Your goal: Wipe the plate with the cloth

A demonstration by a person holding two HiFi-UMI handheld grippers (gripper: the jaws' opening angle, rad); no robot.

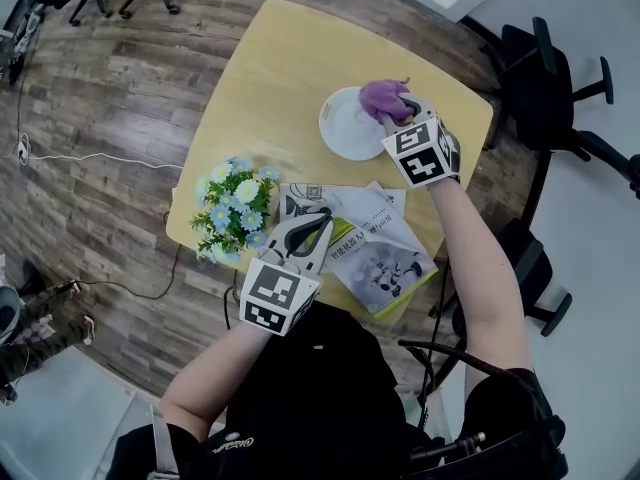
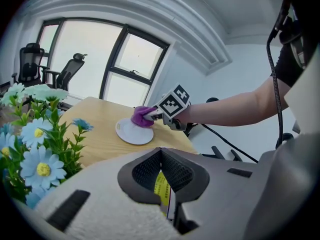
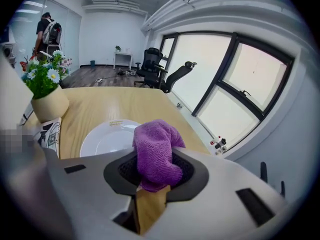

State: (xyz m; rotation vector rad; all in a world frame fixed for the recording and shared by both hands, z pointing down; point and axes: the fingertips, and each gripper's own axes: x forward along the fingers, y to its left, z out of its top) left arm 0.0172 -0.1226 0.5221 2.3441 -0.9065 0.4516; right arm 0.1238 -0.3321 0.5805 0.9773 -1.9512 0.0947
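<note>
Left gripper (image 2: pixel 161 151) jaws together, purple cloth (image 2: pixel 141 117) on white plate (image 2: pixel 130 134), flowers (image 2: pixel 36 151) left

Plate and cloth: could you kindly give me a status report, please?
Right tool shut on purple cloth, at the plate rim. Left tool shut, empty, above the booklets. Flower pot stands clear of the plate.

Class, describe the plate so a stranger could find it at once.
Start at the wooden table. On its far side, beyond the flowers and magazines, lies the plate. It alone is round and white, with a purple cloth at its rim.
</note>
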